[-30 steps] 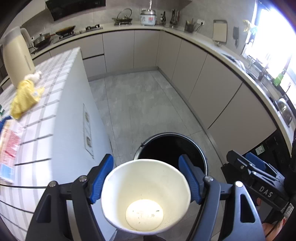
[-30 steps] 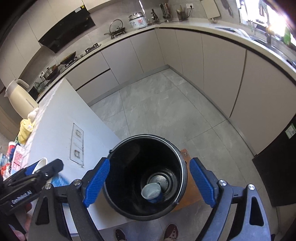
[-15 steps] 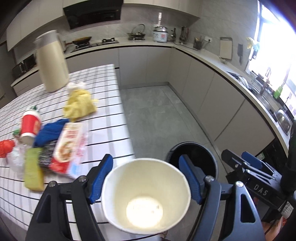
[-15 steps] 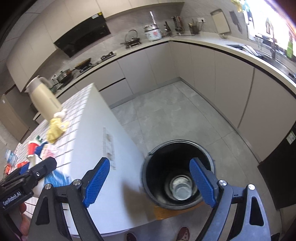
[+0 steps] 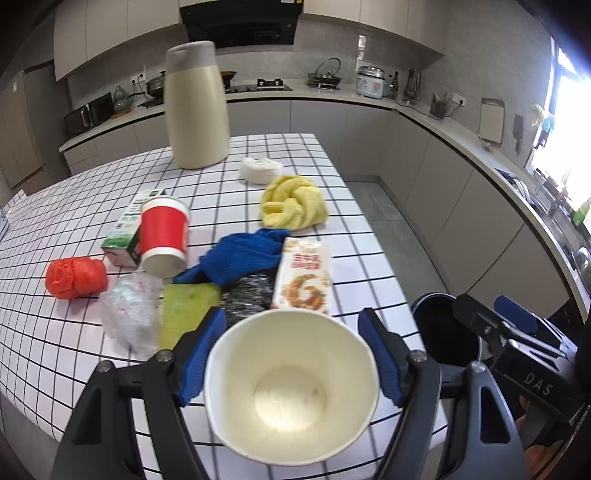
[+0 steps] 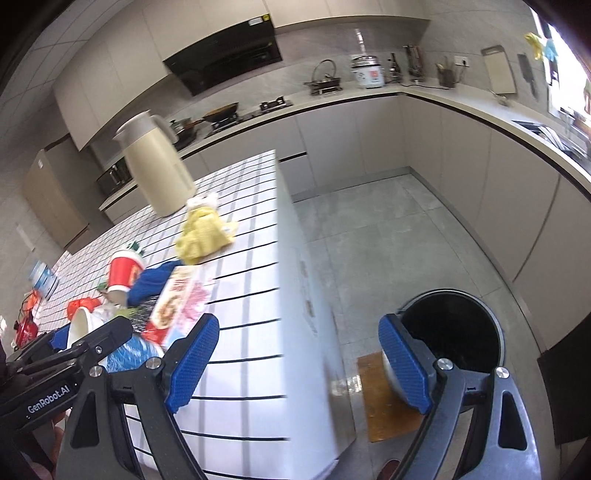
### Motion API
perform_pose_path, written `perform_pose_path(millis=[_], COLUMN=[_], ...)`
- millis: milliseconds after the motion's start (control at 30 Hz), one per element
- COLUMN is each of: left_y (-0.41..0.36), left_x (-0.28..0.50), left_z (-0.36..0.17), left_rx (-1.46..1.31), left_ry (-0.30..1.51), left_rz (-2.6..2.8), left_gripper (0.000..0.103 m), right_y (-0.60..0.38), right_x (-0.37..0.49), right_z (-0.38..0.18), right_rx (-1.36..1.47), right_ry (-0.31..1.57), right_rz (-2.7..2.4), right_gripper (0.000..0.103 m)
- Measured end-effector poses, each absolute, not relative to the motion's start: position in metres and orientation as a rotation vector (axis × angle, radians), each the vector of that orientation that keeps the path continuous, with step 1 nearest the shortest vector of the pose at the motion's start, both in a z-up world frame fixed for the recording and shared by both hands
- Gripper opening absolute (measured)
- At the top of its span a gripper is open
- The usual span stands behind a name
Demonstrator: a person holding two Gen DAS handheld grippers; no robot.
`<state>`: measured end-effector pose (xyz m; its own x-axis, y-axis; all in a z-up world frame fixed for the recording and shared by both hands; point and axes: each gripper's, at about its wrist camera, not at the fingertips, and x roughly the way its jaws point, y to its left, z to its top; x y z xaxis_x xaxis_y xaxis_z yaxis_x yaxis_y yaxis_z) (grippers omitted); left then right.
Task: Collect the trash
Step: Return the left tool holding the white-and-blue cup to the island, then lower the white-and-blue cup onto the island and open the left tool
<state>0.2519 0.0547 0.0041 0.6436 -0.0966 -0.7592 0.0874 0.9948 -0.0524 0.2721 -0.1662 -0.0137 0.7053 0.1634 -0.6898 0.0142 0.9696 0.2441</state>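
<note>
Gripping a paper cup [image 5: 291, 384] between them, left fingers [image 5: 201, 354] clench; right fingers [image 6: 404, 367] spread empty.

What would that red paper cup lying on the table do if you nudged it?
The red paper cup lies on its side, so it would probably roll in a curve. It looks empty and light, so a nudge should move it easily. Thin paper likely dents under a firm squeeze.

— What stood ahead of the left claw [image 5: 291, 325]?
— A tall beige jug [image 5: 195, 107], far ahead and slightly left, upright on the white checked tabletop [image 5: 295, 147].
— And beyond it?
— A black range hood [image 5: 240, 22] on the wall. Farther to the claw's right, a rice cooker [image 5: 370, 82] sat on the counter [image 5: 332, 94], and a cutting board [image 5: 492, 120] leaned against the wall.
</note>
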Motion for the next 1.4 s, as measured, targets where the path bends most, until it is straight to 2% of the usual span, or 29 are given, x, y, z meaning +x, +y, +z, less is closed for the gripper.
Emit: perform_pose_path(millis=[700,1067,1400], left_y=[0.204,0.222,0.224], left_x=[0.262,0.270,0.280], left_z=[-0.023,-0.044,-0.031], left_rx=[-0.060,-0.100,-0.074], left_ry=[0.902,0.938,0.873], left_rz=[0.026,-0.018,-0.022], left_gripper=[0.076,0.076,0.076], right_y=[-0.045,-0.026,-0.017], right_x=[0.295,0.310,0.313], right_z=[-0.026,-0.042,-0.039], right_rx=[0.205,0.213,0.203], right_ry=[0.804,0.839,0.820], right_rz=[0.143,0.121,0.119], right_gripper=[0.090,0.090,0.090])
